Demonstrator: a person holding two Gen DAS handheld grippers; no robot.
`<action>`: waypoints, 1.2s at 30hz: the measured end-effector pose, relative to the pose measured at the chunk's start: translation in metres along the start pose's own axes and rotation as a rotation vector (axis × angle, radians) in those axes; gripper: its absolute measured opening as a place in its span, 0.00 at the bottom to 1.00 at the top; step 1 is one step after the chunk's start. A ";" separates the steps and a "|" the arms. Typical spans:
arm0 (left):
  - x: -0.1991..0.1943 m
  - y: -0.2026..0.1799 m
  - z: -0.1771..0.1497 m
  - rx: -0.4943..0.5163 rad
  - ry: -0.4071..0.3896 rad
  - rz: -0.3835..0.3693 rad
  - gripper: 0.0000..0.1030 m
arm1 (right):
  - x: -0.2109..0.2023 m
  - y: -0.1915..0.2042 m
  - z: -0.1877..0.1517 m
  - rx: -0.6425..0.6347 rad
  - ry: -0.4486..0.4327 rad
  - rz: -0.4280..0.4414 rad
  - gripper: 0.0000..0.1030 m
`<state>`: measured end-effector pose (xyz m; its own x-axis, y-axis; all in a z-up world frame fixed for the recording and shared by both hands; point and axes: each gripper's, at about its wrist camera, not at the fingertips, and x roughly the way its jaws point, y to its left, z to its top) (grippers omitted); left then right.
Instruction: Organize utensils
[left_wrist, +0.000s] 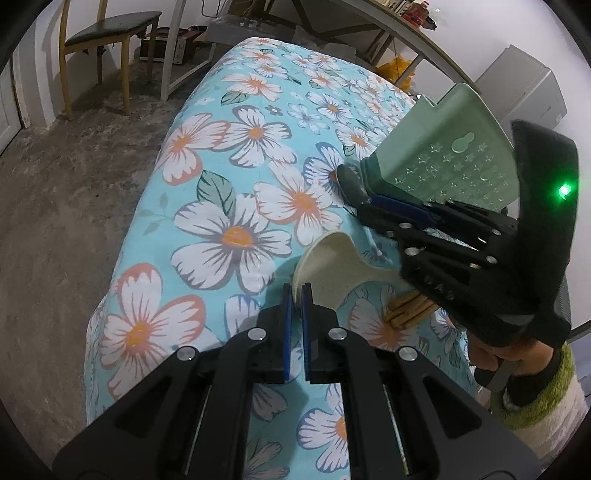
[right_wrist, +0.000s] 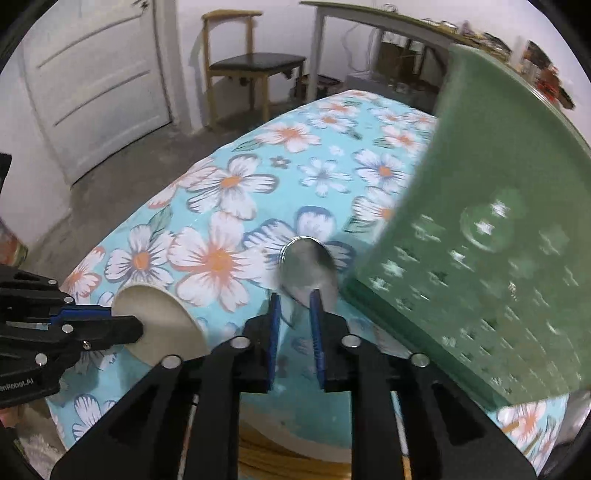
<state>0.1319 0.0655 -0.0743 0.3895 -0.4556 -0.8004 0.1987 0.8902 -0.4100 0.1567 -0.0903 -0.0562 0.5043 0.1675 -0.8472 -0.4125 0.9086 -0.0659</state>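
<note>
Blue pads of the left hand-held gripper (left_wrist: 296, 300) pinch the rim of a cream plastic rice spoon (left_wrist: 332, 266), its handle running right toward wooden chopsticks (left_wrist: 408, 308). Beyond, the right hand-held gripper (right_wrist: 295, 301) clamps a metal spoon (right_wrist: 308, 267), bowl pointing away, just beside the tilted green perforated plastic holder (right_wrist: 480, 240) on the floral-clothed counter (right_wrist: 229, 206).

On the floral cloth (left_wrist: 221, 206): 1 cream spoon (left_wrist: 332, 258), 1 metal spoon (right_wrist: 308, 269), 1 green holder (left_wrist: 447, 158), 1 chopstick bundle (left_wrist: 406, 306).

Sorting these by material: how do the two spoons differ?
The white spoon is matte cream with a broad bowl, gripped at its bowl's rim by the left gripper. The metal spoon is shiny with a narrower bowl, held by the right gripper. Both are held over the floral tablecloth.
</note>
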 end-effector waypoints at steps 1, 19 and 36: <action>0.000 0.000 0.001 -0.001 0.001 -0.002 0.04 | 0.003 0.002 0.002 -0.014 0.007 -0.005 0.24; 0.004 0.005 0.001 -0.008 0.004 -0.024 0.05 | 0.025 0.015 0.027 -0.108 0.014 -0.121 0.08; 0.015 -0.004 0.011 -0.017 -0.024 -0.005 0.05 | -0.107 -0.037 0.004 0.240 -0.306 0.004 0.02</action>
<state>0.1465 0.0553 -0.0802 0.4105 -0.4594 -0.7877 0.1849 0.8878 -0.4214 0.1212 -0.1404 0.0386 0.7208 0.2444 -0.6486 -0.2439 0.9654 0.0927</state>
